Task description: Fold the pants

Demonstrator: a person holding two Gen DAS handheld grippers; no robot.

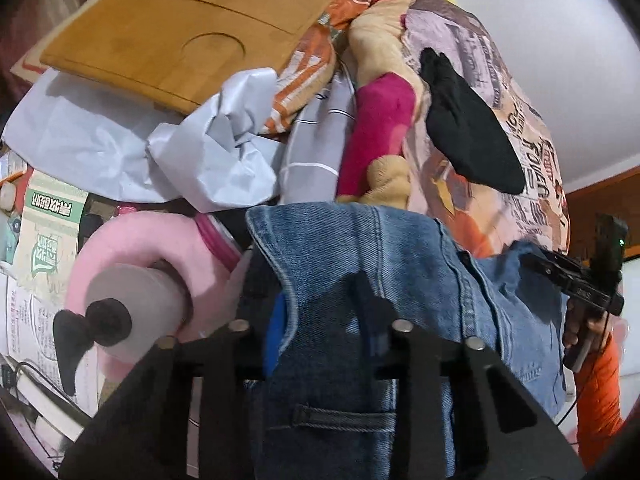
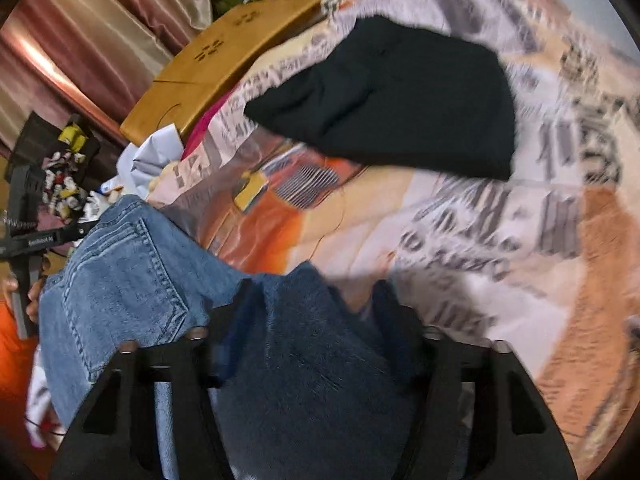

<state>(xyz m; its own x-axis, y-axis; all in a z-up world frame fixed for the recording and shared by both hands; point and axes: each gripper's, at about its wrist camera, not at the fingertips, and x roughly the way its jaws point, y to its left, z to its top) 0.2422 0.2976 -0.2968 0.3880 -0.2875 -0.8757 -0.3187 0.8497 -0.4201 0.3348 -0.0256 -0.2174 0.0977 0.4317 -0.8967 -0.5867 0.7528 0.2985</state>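
Right at the bottom of both frames, you've got denim between the jaws, so the step in hand looks like getting a matched grip on the jeans [image 1: 360, 280] before you lift or lay them over. In the left wrist view the left gripper [image 1: 316, 300] is pinching a bunched ridge of the jeans, with a belt loop showing low in the middle of the frame, so I'd guess that's the waistband end. The right gripper [image 2: 316, 300] has a darker hump of the jeans [image 2: 132, 276] sitting between its fingers; the frame is smeared and I can't tell if the pads are actually biting yet or just standing partly apart around it.

My advice: don't pull until both sides are firmly on, grab all the layers rather than only the top one, and keep the two hands level so the fold line comes out straight.

A bit further up the frame, the rest of the jeans spreads left of centre in the right wrist view, back pocket showing, lying on the printed bedspread [image 2: 460, 216]. Beyond that, upper middle, a black garment [image 2: 400, 100] sits well apart. Keep your fold short of it.
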